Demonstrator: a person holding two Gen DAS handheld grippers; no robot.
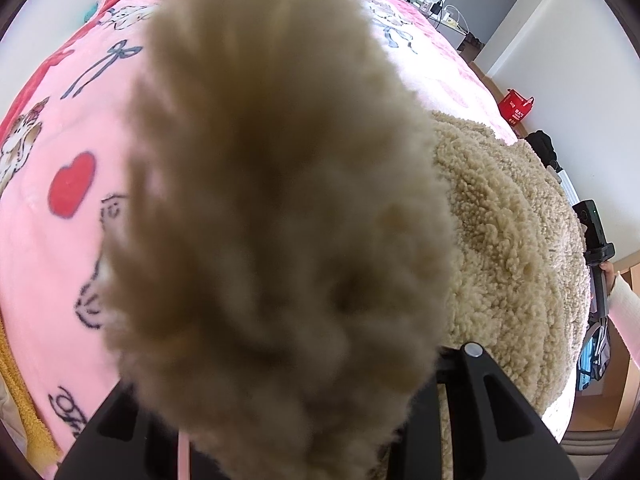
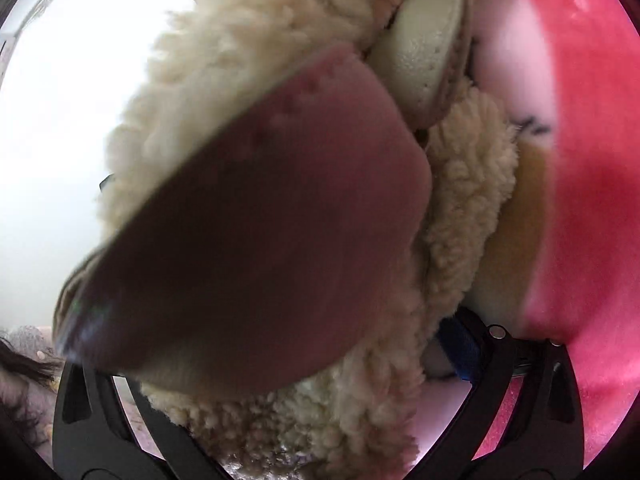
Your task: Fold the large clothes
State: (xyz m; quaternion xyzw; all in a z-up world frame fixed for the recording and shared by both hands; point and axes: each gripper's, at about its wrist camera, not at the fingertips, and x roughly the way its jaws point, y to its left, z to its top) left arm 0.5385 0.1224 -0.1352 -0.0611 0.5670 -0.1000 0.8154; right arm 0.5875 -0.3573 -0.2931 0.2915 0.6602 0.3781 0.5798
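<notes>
In the left wrist view, the left gripper (image 1: 288, 420) was clamped on a blurred bunch of the beige fleece garment (image 1: 500, 232), which rose straight up the frame from between the fingers. The rest of the garment lay to the right on the pink blanket (image 1: 52, 240), its length running along the bed's near edge.

In the right wrist view, the garment (image 2: 460, 208) sat bunched between the right gripper's (image 2: 304, 408) fingers, running diagonally up the frame; I could not tell whether they pinched it.

Fleece coat (image 1: 272, 208) blocks centre; pink blanket (image 1: 60, 240) left lies free.
</notes>
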